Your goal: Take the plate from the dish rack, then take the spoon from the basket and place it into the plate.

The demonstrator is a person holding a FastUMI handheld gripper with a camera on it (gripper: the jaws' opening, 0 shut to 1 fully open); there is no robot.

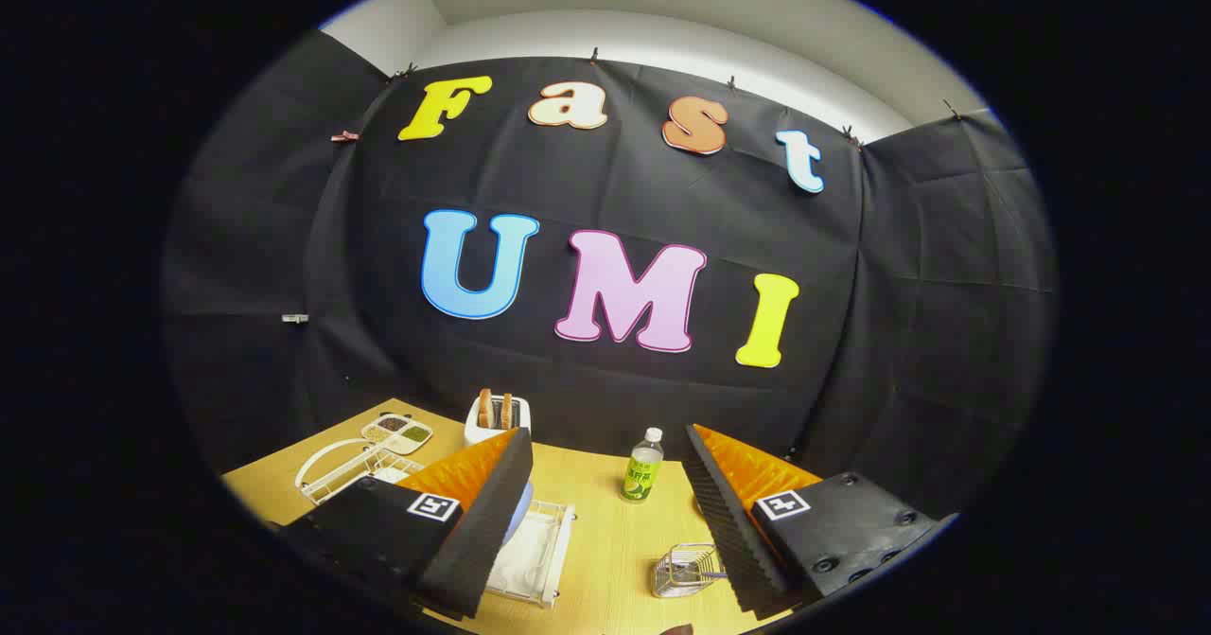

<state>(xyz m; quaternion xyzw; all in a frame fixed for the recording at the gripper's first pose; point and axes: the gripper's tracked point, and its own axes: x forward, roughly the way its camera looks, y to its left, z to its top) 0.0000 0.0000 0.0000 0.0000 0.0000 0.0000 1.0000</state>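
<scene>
Gripper [605, 512] hovers high over the wooden table [605, 559], fingers spread wide, holding nothing. A bluish plate [522, 512] stands in the white dish rack [544, 545] behind the left finger; the wire basket [686, 571] sits beside the right finger. First step: descend toward the plate's rim.

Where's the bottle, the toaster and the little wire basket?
bottle [642, 476], gripper view, on its label.
toaster [497, 424], gripper view, on its front wall.
basket [685, 573], gripper view, on its wire side.
gripper [605, 502], gripper view, fingers apart, holding nothing.
</scene>
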